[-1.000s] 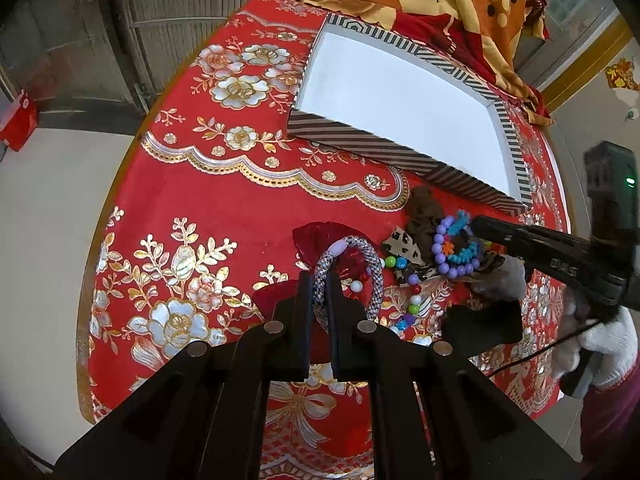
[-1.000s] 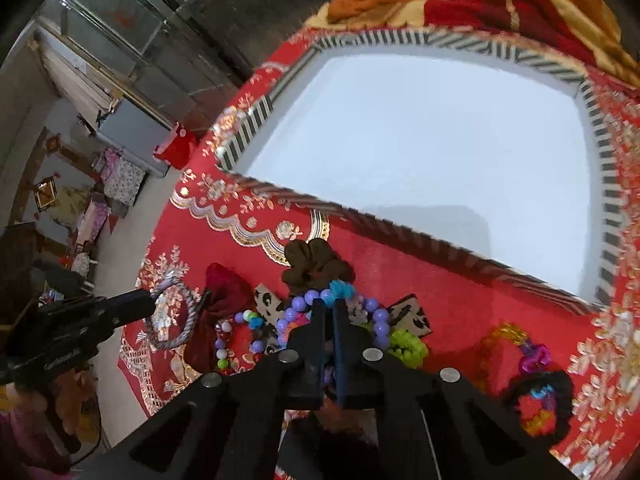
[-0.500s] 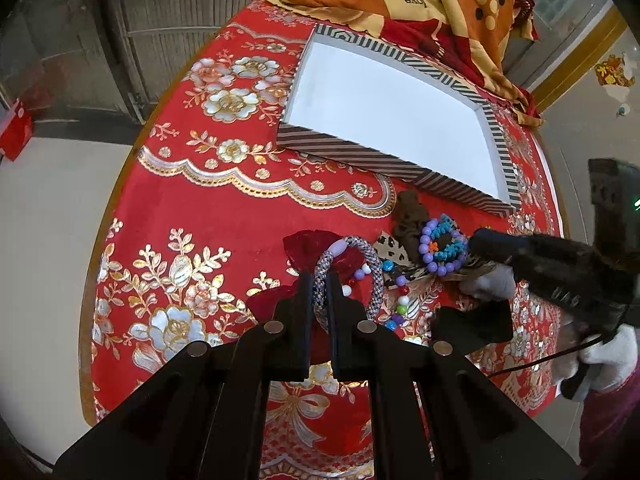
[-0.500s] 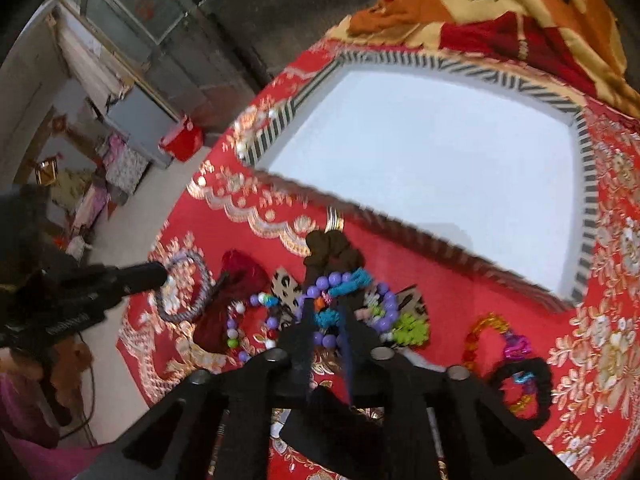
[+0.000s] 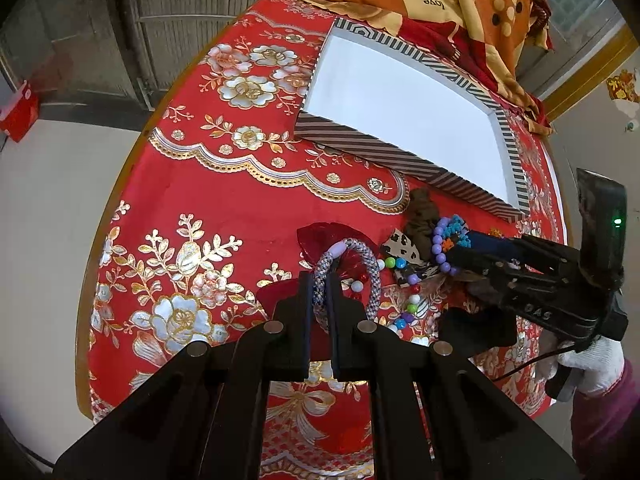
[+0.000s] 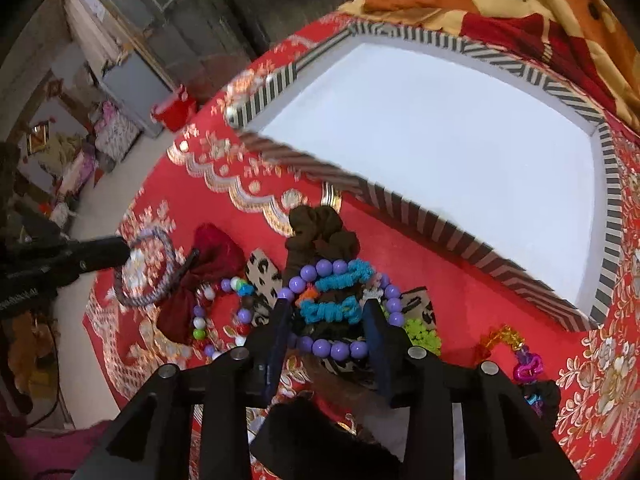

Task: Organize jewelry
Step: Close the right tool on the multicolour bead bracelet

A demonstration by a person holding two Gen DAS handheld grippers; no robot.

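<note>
Left wrist view: the left gripper (image 5: 320,292) stays clenched on the rope bracelet (image 5: 362,258), pinching its near-left side, with the loop standing above the red bow (image 5: 324,236) on the cloth (image 5: 208,184). To the right, the right gripper (image 5: 460,252) now shows the purple bead bracelet (image 5: 438,246) strung around its tip, close to the brown scrunchie (image 5: 422,214). Half a second ago that bracelet hung as a clear ring ahead of the tip. The tray (image 5: 400,92) lies far right, its white floor bare.

Right wrist view: the right gripper (image 6: 326,320) has spread its fingers; a second ago they were pressed together. The purple bead bracelet (image 6: 340,348) and a blue scrunchie (image 6: 332,308) now sit between the parted fingers, so I judge it let go or is re-gripping, and whether anything is truly held I cannot tell. The tray (image 6: 400,196) is just beyond, and nothing has gone in yet.

Around lie a leopard clip (image 6: 262,270), a mixed bead string (image 6: 200,320), a green piece (image 6: 422,332), and a gold and pink trinket (image 6: 516,356) at the right. The brown scrunchie (image 6: 320,232) lies between the gripper and the tray wall, and the tangled pile could drag along.
</note>
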